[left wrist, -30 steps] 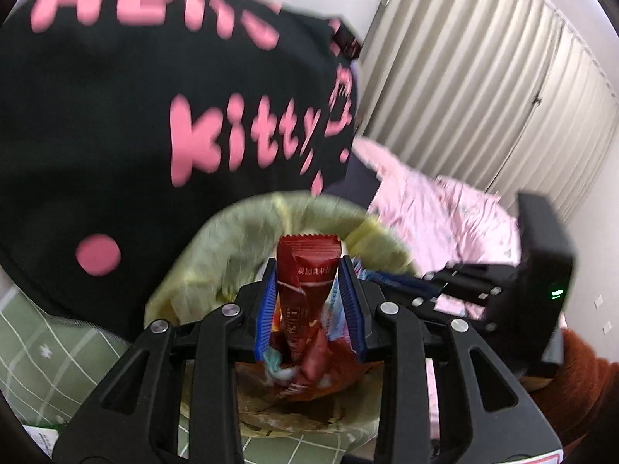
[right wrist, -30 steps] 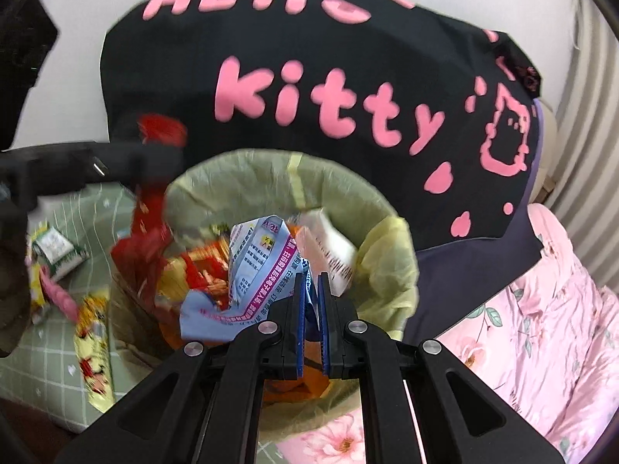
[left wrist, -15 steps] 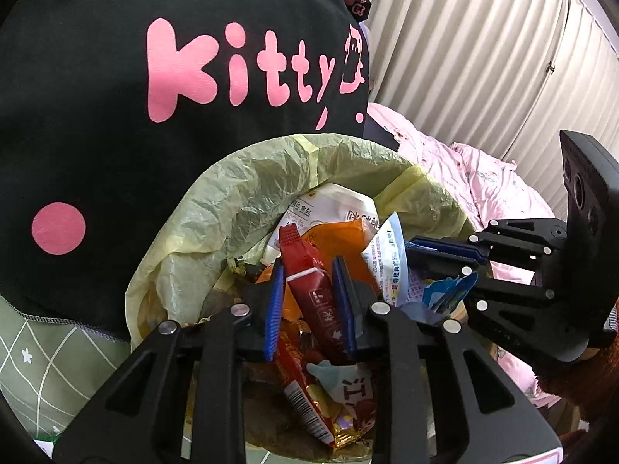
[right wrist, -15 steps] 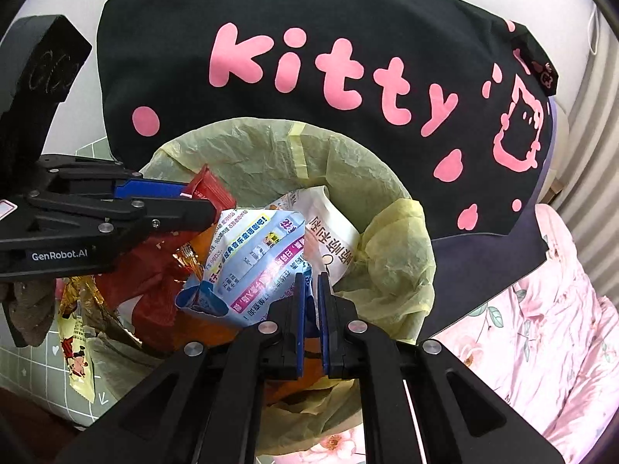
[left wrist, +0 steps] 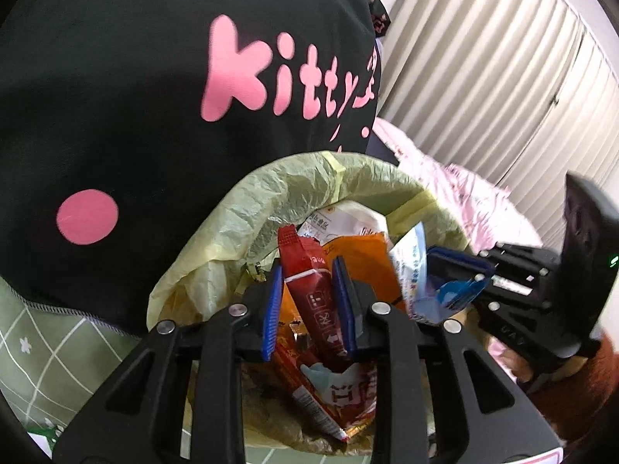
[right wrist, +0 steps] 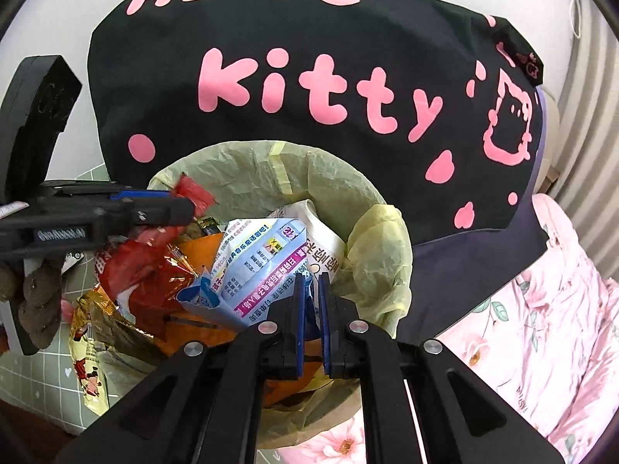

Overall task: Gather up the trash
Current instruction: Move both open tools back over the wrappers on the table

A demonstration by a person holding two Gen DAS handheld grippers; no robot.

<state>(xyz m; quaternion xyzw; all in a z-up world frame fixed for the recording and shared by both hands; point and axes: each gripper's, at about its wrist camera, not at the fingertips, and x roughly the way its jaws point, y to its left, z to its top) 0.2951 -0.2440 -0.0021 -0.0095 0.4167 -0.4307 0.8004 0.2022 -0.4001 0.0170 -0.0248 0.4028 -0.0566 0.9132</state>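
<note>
Both claws hang over the mouth of the trash bin (left wrist: 271, 197), which is lined with a pale yellow-green bag (right wrist: 371, 239) and nearly full of wrappers.

The left claw (left wrist: 307, 301) has the red wrapper (left wrist: 309, 282) standing between its 2 blue pads. Its jaws are opening: a gap shows between the wrapper and the left pad, while the right pad lies against or just beside the wrapper's edge, so the hold looks loose. Half a second ago the pads sat closer on the wrapper. Compared with 1 second ago, the claw is lower and deeper over the bin: then the wrapper stood above the rim against the black cushion (left wrist: 116, 96), now its lower end dips among the trash, next to an orange packet (left wrist: 359, 259) and a white bag (left wrist: 348, 216).

The right claw (right wrist: 311, 305) is closed on the corner of a blue and white printed packet (right wrist: 255, 266), with only a thin slit between its pads. It grips the same spot as in both earlier views and has barely shifted; the packet lies on top of the trash, inside the rim. In the right wrist view, the left claw (right wrist: 170, 208) has come further over the bin from the left than half a second ago.

The bin stands in front of the black cushion with pink lettering, with pink floral bedding (right wrist: 541, 309) to the right and a green checked sheet (left wrist: 46, 348) to the left, where 1 yellow wrapper (right wrist: 87, 371) lies outside the bin.
</note>
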